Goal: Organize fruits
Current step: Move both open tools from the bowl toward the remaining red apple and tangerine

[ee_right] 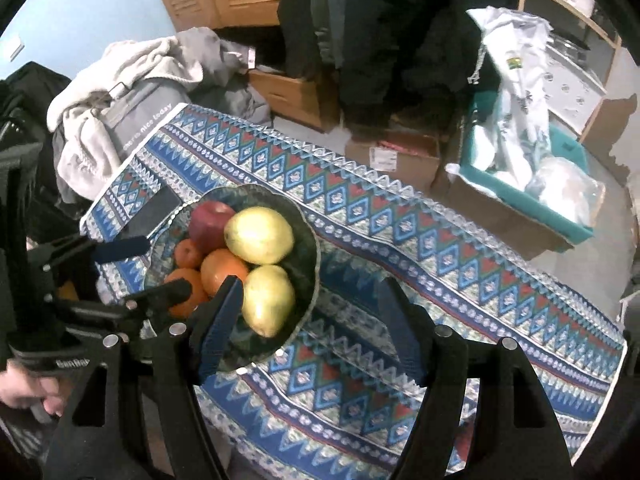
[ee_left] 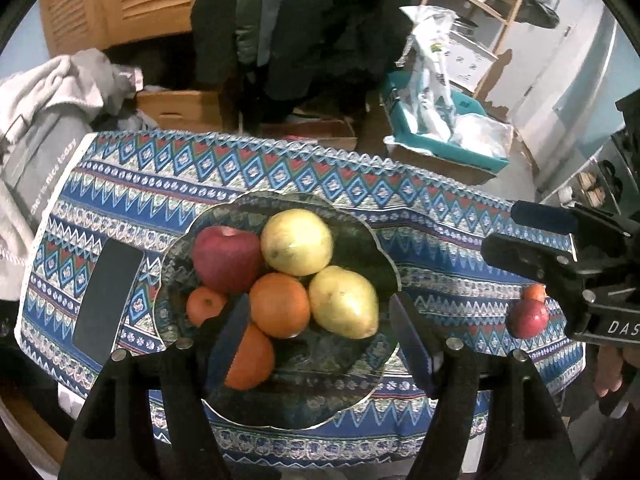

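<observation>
A dark patterned bowl (ee_left: 372, 248) sits on the patterned tablecloth and holds a red apple (ee_left: 226, 258), two yellow pears (ee_left: 298, 240), two oranges (ee_left: 280, 310) and a small mandarin (ee_left: 204, 304). My left gripper (ee_left: 320, 338) is open and empty just above the bowl's near side. A small red apple (ee_left: 528, 318) and a small mandarin (ee_left: 535, 293) lie on the cloth to the right, beside my right gripper (ee_left: 516, 228). In the right wrist view the right gripper (ee_right: 310, 324) is open and empty over the cloth, right of the bowl (ee_right: 310, 240). The left gripper (ee_right: 140, 268) also shows there.
A black phone (ee_left: 106, 300) lies on the cloth left of the bowl. Grey clothing (ee_left: 48, 108) is piled beyond the table's left end. Cardboard boxes (ee_right: 404, 156) and a teal bin (ee_right: 520, 196) with plastic bags stand on the floor behind the table.
</observation>
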Available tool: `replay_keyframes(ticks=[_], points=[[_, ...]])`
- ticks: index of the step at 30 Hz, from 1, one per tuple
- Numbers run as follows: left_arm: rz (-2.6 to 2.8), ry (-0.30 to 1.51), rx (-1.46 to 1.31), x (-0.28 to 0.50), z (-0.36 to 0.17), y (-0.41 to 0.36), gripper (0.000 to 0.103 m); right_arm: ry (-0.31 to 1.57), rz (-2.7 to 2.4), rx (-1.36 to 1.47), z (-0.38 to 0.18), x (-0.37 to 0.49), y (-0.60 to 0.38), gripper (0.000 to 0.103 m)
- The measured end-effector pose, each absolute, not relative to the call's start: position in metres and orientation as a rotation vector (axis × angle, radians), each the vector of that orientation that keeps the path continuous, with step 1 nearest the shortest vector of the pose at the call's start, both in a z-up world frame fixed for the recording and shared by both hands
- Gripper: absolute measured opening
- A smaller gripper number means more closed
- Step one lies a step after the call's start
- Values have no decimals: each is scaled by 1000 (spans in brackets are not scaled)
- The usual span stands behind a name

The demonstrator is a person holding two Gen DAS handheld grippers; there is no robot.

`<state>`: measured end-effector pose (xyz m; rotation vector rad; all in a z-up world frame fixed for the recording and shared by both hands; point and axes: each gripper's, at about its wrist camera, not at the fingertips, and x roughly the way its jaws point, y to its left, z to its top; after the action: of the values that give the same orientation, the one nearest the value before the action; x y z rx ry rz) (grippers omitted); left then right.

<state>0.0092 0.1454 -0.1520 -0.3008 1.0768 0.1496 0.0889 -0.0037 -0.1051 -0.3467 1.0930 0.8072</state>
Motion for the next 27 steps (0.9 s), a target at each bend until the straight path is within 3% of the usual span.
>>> replay_keyframes(ticks=[27], points=[[-12,1066,-119,31,-123,30,77,1135,538,-221,-113,118,-198,74]])
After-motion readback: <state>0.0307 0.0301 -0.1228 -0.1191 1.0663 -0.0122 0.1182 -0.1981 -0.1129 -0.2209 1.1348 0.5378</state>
